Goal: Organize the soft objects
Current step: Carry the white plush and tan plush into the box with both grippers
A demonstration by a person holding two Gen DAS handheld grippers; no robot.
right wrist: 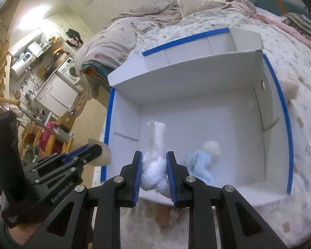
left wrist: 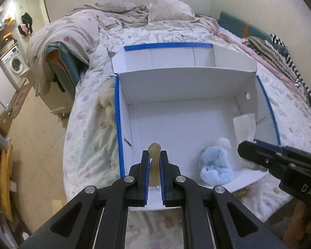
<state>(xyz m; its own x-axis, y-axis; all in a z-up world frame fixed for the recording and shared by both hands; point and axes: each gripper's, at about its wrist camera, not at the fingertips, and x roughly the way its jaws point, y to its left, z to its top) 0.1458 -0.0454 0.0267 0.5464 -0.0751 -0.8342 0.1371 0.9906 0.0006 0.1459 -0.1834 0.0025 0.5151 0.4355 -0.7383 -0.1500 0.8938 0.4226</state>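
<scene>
A white cardboard box (left wrist: 176,87) with blue tape edges lies open on the bed; it also shows in the right wrist view (right wrist: 197,72). A light blue and white plush (left wrist: 215,164) lies inside it near the front, also seen in the right wrist view (right wrist: 203,159). My left gripper (left wrist: 154,155) is shut on a beige soft object (left wrist: 154,161) over the box's front left. My right gripper (right wrist: 153,155) is shut on a white plush (right wrist: 155,157) above the box's front edge. The right gripper (left wrist: 280,161) reaches in at the right of the left wrist view.
The bed has a patterned quilt (left wrist: 89,128), a bunched duvet (left wrist: 72,33) and a pillow (left wrist: 168,8). A cream fluffy toy (left wrist: 106,101) lies left of the box, another (right wrist: 290,87) on its right. Striped clothes (left wrist: 280,58) lie far right. Floor and washing machine (left wrist: 15,64) are left.
</scene>
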